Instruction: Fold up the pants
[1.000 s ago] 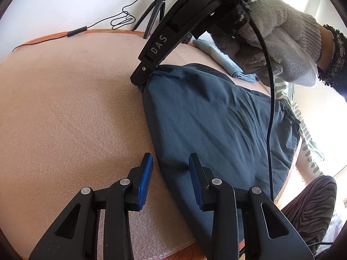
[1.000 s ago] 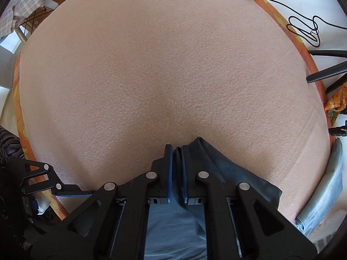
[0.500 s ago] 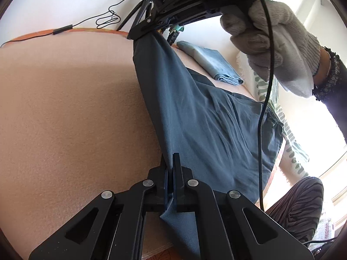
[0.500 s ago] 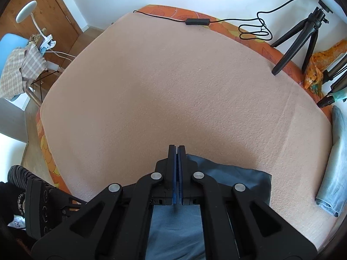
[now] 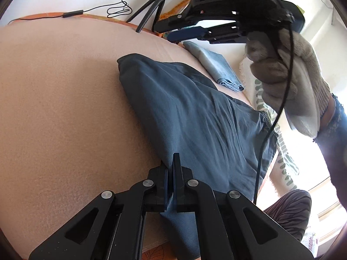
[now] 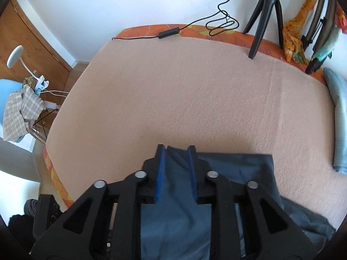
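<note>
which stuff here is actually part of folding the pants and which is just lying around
Part of the job:
- dark blue pants
- left claw, shut on the pants' edge
- right claw, open above the pants
- pink blanket they lie on

Just lying about:
- folded light blue cloth
- tripod
- black cable
- desk lamp

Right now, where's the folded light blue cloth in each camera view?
Left wrist: the light blue cloth lies upper center-right, beyond the dark pants.
Right wrist: the same cloth runs along the far right edge.
Shared landmark: the black tripod at the blanket's far edge.
</note>
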`<action>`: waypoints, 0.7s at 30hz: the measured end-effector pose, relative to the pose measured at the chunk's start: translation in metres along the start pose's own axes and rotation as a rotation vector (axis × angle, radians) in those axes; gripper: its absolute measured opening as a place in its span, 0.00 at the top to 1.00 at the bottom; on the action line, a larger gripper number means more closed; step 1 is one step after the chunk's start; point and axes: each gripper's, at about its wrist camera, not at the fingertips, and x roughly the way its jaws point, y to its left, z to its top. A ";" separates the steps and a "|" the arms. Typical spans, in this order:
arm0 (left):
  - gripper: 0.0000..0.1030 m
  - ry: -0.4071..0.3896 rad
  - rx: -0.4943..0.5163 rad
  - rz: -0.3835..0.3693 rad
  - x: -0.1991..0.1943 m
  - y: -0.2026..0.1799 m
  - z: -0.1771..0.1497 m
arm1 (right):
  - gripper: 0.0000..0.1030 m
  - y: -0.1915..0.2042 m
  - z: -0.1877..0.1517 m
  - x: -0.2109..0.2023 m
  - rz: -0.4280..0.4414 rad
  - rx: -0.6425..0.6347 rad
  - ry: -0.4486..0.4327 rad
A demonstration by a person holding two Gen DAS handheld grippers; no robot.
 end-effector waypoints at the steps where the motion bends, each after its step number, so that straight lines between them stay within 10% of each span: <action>1: 1.00 -0.005 -0.006 0.003 0.000 0.000 -0.001 | 0.56 0.003 -0.006 0.001 -0.011 -0.001 0.012; 21: 0.86 -0.024 0.013 0.022 -0.008 -0.010 -0.002 | 0.64 0.051 -0.003 0.099 -0.329 -0.129 0.283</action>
